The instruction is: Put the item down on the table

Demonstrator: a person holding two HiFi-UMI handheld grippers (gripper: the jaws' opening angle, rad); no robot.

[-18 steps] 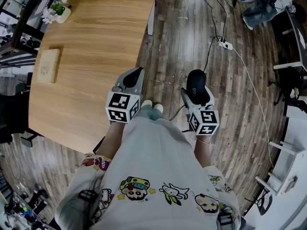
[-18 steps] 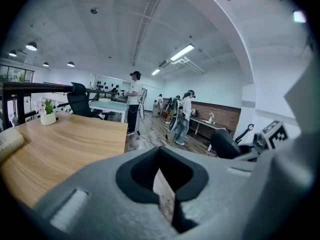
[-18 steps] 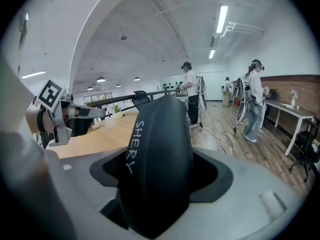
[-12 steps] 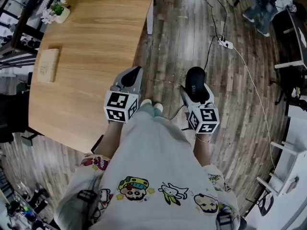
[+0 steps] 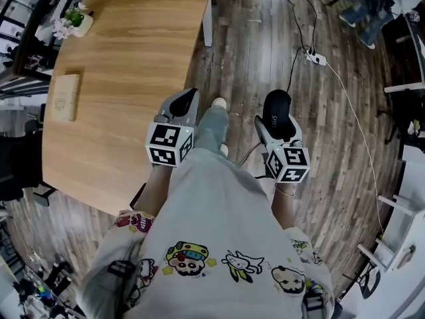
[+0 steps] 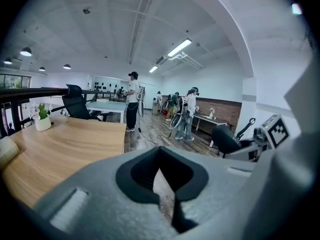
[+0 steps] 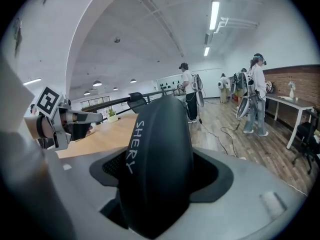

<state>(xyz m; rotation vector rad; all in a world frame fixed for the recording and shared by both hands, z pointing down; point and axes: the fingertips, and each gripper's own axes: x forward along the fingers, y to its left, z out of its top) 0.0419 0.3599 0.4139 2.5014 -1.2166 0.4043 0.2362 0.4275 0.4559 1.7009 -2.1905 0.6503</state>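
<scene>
Grip check first: right gripper [image 5: 277,119] spread wide and clamped on the black item [image 7: 155,164], held over the floor [image 5: 252,45] off the right edge of the table [image 5: 133,52], not yet above the wood; left gripper [image 5: 184,102] nearly closed and empty, near that edge. Swing the load leftwards over bare tabletop, clear of the wooden block [image 5: 63,97] and potted plant [image 5: 76,20], keeping it level. Lower until the underside rests flat, and only then ease the jaws apart.

wooden table [image 5: 133,58] with potted plant [image 5: 73,20] and wooden block [image 5: 62,97]
</scene>
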